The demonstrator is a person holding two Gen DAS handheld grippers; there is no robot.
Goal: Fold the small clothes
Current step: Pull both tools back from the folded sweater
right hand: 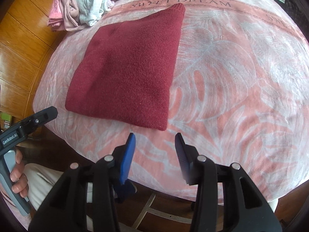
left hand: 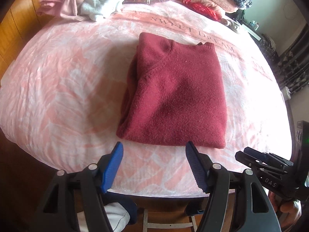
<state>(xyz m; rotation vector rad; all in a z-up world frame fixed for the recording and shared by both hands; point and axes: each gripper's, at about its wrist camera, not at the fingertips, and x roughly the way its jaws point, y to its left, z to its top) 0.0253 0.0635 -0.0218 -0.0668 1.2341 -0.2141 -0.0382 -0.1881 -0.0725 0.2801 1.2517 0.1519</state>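
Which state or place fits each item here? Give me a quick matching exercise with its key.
Items:
1. dark red sweater
2. left gripper
3. pile of pale clothes
4. blanket

States or places:
A. heaped at the far edge
B. folded into a flat rectangle
C. open, holding nothing
D. pink leaf print, under the sweater

Pairs: 1-B, 2-C, 3-A, 4-D

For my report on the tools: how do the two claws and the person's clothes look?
Both the left claw and the right claw have black angular frames, silver pivot pins and ribbed blue pads. One body reads "GenRobot.AI" above a grey handle; the other shows "DAS". Pale trousers are visible.
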